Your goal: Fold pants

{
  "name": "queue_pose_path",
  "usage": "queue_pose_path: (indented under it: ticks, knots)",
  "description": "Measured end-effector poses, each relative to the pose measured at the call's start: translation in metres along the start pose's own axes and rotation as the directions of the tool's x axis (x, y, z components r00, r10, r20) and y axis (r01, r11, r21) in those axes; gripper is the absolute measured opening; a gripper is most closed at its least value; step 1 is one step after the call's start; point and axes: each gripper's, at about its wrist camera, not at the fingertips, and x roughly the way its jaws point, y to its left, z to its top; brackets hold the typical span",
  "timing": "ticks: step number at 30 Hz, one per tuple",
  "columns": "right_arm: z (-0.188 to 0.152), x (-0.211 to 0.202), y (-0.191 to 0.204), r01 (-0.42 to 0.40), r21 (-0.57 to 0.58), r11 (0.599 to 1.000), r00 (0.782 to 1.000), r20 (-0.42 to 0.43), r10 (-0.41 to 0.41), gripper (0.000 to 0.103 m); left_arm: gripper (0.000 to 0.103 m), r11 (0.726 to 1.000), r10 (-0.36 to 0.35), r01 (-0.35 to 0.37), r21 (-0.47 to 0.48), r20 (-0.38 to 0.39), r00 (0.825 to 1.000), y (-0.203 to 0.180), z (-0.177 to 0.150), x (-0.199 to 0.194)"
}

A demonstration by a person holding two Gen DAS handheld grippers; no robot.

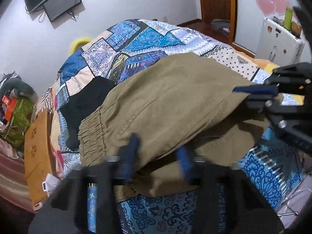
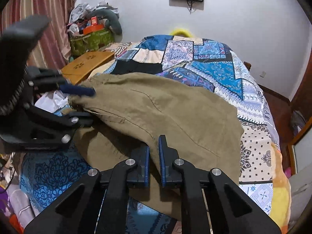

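Note:
Khaki pants [image 1: 175,97] [image 2: 175,107] lie spread on a patchwork quilt [image 1: 136,44] [image 2: 204,62], with the gathered elastic waistband [image 1: 91,128] to the left in the left wrist view. My left gripper [image 1: 159,152] is at the near edge by the waistband, with a raised fold of the cloth pinched between its blurred blue pads. In the right wrist view the left gripper [image 2: 91,105] clamps the pants' left end. My right gripper [image 2: 154,144] is shut on a ridge of fabric at the near edge. It also shows as the right gripper [image 1: 240,95] biting the pants' right corner.
A black garment [image 1: 87,101] [image 2: 136,66] lies on the quilt beyond the pants. A wooden board [image 1: 37,146] [image 2: 87,62] lies on the bed's edge beside it. Piled clutter [image 2: 91,31] stands by a striped curtain, and a white fridge [image 1: 278,39] stands at the far right.

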Motion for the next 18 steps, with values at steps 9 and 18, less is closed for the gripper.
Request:
queue_pose_path:
  ticks: [9, 18]
  knots:
    - [-0.006, -0.028, 0.007, -0.023, -0.025, 0.999, 0.999, 0.024, 0.023, 0.007, 0.015, 0.999, -0.034, 0.035, -0.015, 0.070, 0.997, -0.007, -0.011, -0.036]
    - [-0.034, -0.015, 0.023, -0.033, 0.003, 0.999, 0.998, -0.051, 0.033, 0.007, 0.015, 0.981, -0.130, 0.129, -0.144, 0.004, 0.991, -0.007, -0.046, -0.016]
